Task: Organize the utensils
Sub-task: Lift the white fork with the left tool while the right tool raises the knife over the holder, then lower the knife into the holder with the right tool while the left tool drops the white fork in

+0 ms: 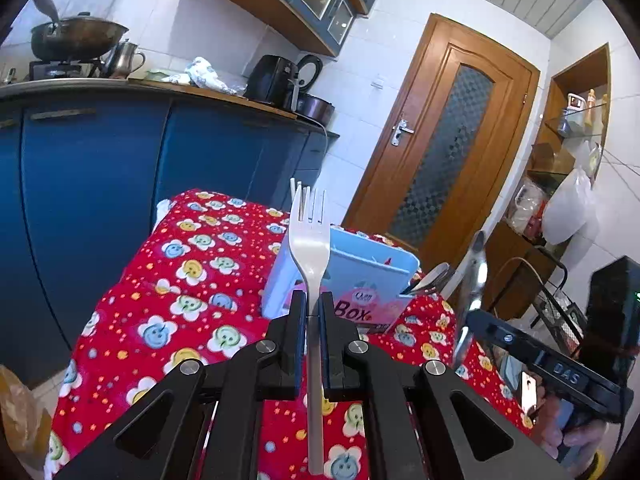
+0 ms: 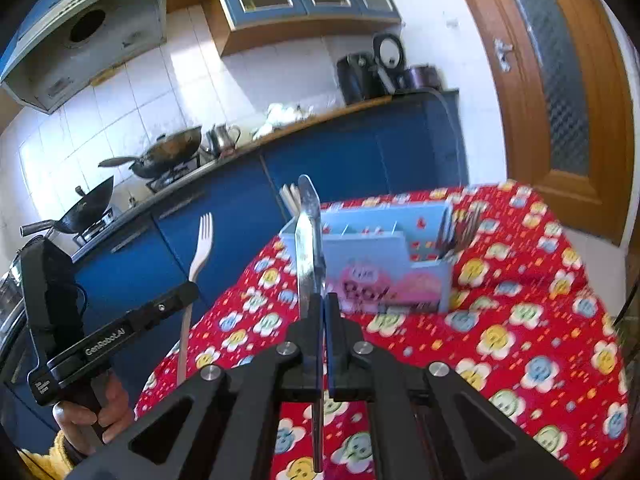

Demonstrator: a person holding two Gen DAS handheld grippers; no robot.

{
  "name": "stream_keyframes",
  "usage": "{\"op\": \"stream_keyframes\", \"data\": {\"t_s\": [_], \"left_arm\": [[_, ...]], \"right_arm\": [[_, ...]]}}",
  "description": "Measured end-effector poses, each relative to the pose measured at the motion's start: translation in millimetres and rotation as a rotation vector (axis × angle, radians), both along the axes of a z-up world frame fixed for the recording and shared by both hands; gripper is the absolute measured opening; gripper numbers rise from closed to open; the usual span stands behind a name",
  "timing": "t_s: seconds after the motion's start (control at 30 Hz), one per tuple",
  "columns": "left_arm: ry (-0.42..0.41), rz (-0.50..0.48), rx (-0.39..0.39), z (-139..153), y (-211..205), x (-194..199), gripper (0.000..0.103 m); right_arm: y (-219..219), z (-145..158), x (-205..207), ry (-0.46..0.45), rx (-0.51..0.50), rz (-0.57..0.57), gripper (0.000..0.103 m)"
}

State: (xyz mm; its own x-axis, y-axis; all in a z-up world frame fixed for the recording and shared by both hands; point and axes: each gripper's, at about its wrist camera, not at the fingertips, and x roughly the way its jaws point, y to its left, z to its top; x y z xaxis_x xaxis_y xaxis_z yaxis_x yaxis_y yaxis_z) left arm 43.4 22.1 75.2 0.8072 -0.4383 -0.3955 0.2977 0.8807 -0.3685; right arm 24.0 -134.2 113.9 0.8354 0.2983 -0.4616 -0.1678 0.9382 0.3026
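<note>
I've got a white fork (image 1: pixel 309 240) upright, tines up, pinched by its handle in my left gripper (image 1: pixel 314 308), held above the red flowered tablecloth (image 1: pixel 180 288). My right gripper (image 2: pixel 322 312) is clamped on a metal knife (image 2: pixel 309 240), blade pointing up and away. Just beyond both sits the light blue utensil box (image 2: pixel 384 264) on the cloth, with more cutlery (image 2: pixel 460 232) standing in its right-hand compartment and pale chopsticks (image 2: pixel 290 198) poking up behind its far left corner. Blue kitchen cabinets (image 1: pixel 100 184) run behind the table.
</note>
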Motion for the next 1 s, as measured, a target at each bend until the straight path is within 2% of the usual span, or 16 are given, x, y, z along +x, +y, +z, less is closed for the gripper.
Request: {"op": "stream_keyframes", "data": {"t_s": [0.27,0.6,0.87,1.0], "left_arm": [[-0.041,0.018,-0.002,17,-17,17,0.006],[-0.094,0.039,-0.018,35,-33,52,0.006],[-0.186,0.072,-0.029,49,-49,85,0.006],[-0.239,0.104,-0.006,49,-59,100,0.006]], "right_arm": [[-16,13,-2,-0.085,0.004,-0.046,0.002],[-35,23,18,-0.131,0.026,-0.078,0.002],[-48,34,48,-0.193,0.031,-0.122,0.002],[-50,41,62,-0.234,0.005,-0.16,0.002]]}}
